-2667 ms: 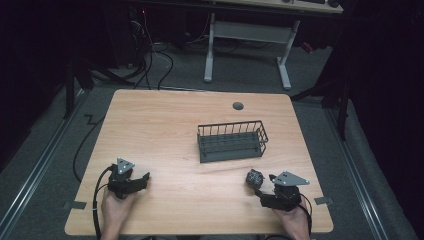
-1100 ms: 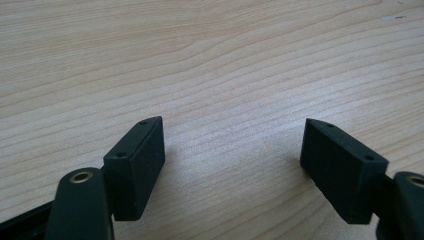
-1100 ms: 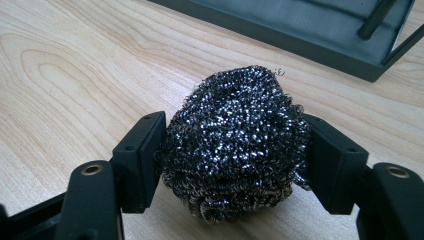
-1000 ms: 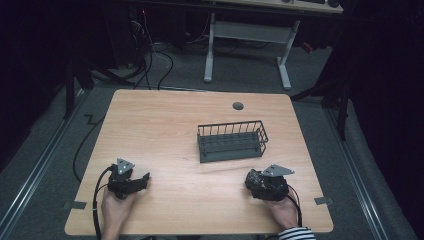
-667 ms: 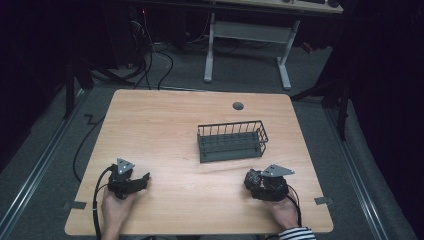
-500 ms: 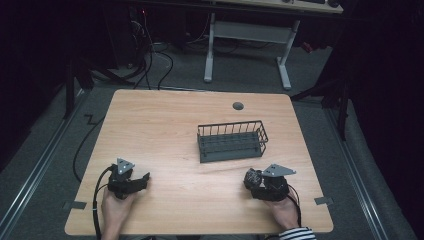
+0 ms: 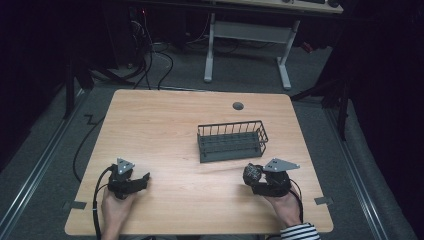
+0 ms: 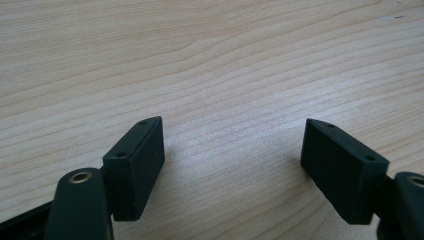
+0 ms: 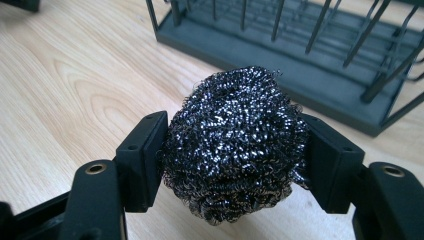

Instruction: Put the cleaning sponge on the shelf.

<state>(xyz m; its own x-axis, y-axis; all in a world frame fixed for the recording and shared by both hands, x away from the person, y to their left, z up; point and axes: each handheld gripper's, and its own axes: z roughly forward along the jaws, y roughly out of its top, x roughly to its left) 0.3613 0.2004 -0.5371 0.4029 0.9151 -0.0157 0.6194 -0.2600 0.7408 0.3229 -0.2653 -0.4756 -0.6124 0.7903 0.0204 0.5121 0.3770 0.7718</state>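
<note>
Desk frame (image 7: 247,37) & cables (image 7: 150,47) behind table (image 7: 165,120).

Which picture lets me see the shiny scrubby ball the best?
The right gripper view: the steel wool ball sits big and close between the right gripper's jaws, its curly wires clear. In the high view it is a small dark lump near the basket. The left gripper view looks at bare table.

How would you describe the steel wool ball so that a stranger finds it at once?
Start at the dark wire basket near the middle of the wooden table. Just in front of its right end, the right gripper is closed on the steel wool ball. It alone is round, glittering and tangled.
</note>
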